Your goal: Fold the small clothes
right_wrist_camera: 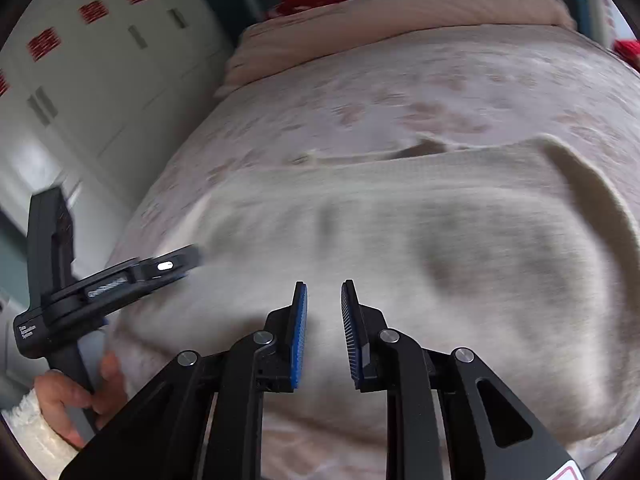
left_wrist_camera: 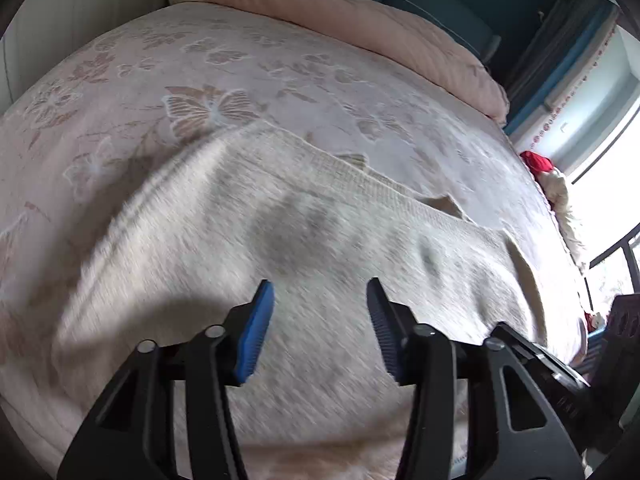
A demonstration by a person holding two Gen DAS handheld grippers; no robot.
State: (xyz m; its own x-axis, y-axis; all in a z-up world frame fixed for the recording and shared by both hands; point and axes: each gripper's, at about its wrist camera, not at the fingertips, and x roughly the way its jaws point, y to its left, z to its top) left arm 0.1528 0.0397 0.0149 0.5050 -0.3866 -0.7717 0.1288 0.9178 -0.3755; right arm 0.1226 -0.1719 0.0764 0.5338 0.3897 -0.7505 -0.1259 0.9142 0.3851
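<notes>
On bed [left_wrist_camera: 120, 80]: cream knit garment [left_wrist_camera: 320, 220] spread | left claw [left_wrist_camera: 320, 292] parted, empty | right claw [right_wrist_camera: 324, 292] narrowly parted, empty

grippers: 2, left gripper [left_wrist_camera: 320, 292] and right gripper [right_wrist_camera: 324, 292], both over the garment | cream knit garment [left_wrist_camera: 320, 232]: 1, flat on the bedspread | floral bedspread [left_wrist_camera: 280, 68]: 1, under the garment | folded pink quilt [left_wrist_camera: 360, 16]: 1, beyond the garment | hand [right_wrist_camera: 76, 396]: 1, beside the garment
</notes>
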